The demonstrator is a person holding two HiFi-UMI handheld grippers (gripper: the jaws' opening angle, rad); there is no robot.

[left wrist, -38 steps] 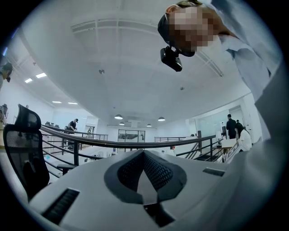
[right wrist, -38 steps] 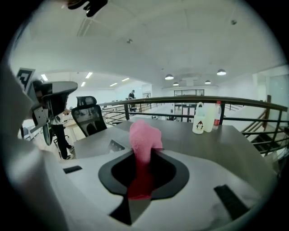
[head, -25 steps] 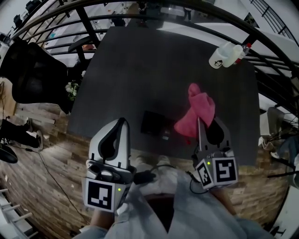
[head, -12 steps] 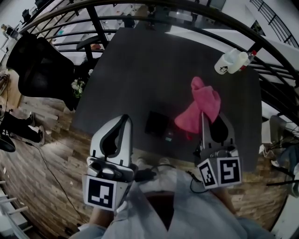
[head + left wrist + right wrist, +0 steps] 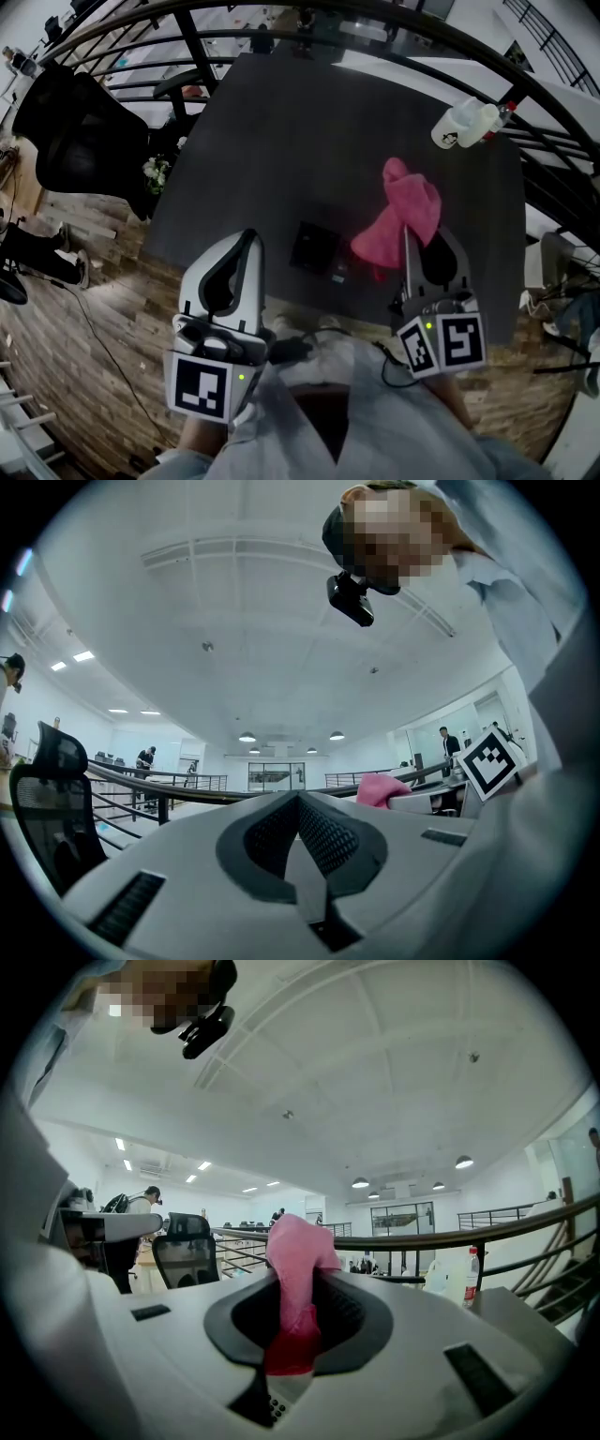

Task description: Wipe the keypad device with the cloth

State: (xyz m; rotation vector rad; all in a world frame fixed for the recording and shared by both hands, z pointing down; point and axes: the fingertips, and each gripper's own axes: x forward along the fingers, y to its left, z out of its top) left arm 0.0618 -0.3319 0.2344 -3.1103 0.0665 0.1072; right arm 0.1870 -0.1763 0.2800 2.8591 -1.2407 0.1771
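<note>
The black keypad device [image 5: 316,248] lies flat near the front edge of the dark table [image 5: 309,141]. My right gripper [image 5: 422,246] is just right of it, shut on the pink cloth [image 5: 405,216], which bunches out past the jaws over the table. In the right gripper view the pink cloth [image 5: 298,1274] is pinched between the jaws of my right gripper [image 5: 298,1321]. My left gripper [image 5: 246,236] hovers left of the device at the table's front edge, shut with nothing in it. In the left gripper view my left gripper [image 5: 298,803] points upward and the cloth [image 5: 382,788] shows at the right.
A white jug and a red-capped bottle [image 5: 461,123] stand at the table's far right corner. A black office chair [image 5: 80,131] is beyond the left edge, with dark railings [image 5: 281,11] curving behind. Wood flooring [image 5: 94,356] lies below the front edge.
The head view has shifted slightly, so the table sits a little further right. Both grippers stay almost where they were, and the cloth stays in the right gripper.
</note>
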